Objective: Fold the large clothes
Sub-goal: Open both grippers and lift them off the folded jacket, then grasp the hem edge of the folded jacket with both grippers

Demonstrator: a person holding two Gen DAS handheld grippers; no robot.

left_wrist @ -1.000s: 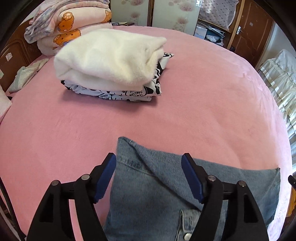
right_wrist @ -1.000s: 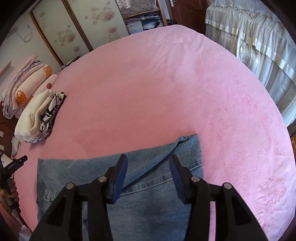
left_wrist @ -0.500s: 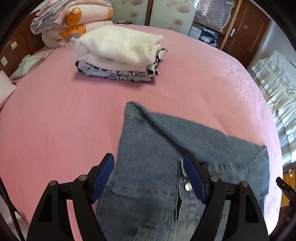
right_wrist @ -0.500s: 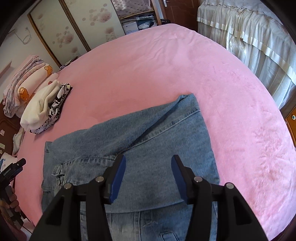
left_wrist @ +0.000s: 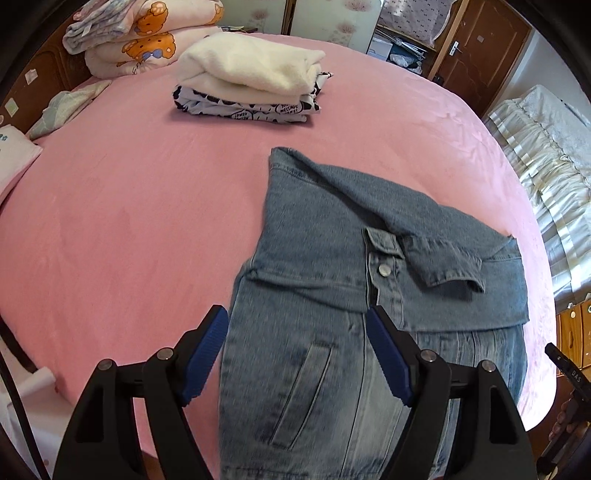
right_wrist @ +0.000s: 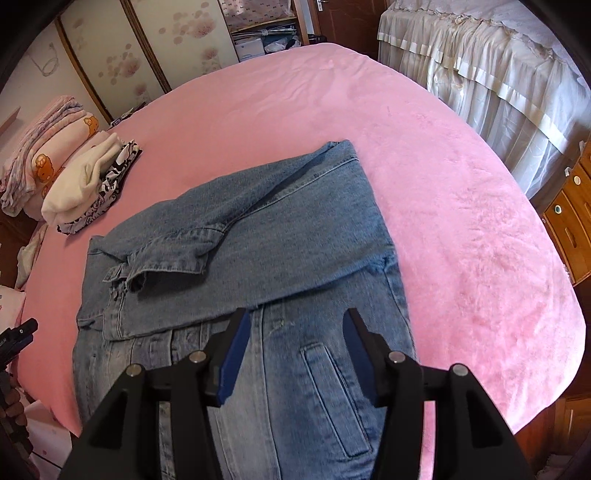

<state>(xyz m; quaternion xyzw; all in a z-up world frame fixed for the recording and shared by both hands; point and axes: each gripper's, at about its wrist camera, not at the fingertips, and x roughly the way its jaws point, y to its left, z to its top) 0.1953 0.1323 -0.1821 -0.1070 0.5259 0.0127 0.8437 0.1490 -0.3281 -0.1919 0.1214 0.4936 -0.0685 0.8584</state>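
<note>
A blue denim jacket (left_wrist: pixel 332 236) lies on the pink bed (left_wrist: pixel 129 206) near its front edge, its upper part and a sleeve folded over the body. It also shows in the right wrist view (right_wrist: pixel 280 229). My left gripper (left_wrist: pixel 297 354) is open and empty, held above the jacket's lower left part. My right gripper (right_wrist: pixel 295 354) is open and empty, held above the jacket's lower right part near a pocket. Neither gripper touches the cloth.
A pile of folded clothes (left_wrist: pixel 251 81), cream on top of black-and-white print, sits at the far side of the bed; it also shows in the right wrist view (right_wrist: pixel 88 184). Folded quilts (left_wrist: pixel 140 33) lie behind it. A curtained bed (right_wrist: pixel 498 74) and wooden drawers (right_wrist: pixel 569 221) stand to the right.
Both grippers have pulled back toward the bed's front edge and risen, so more of the jacket shows. The jaws of both stayed open and empty.
</note>
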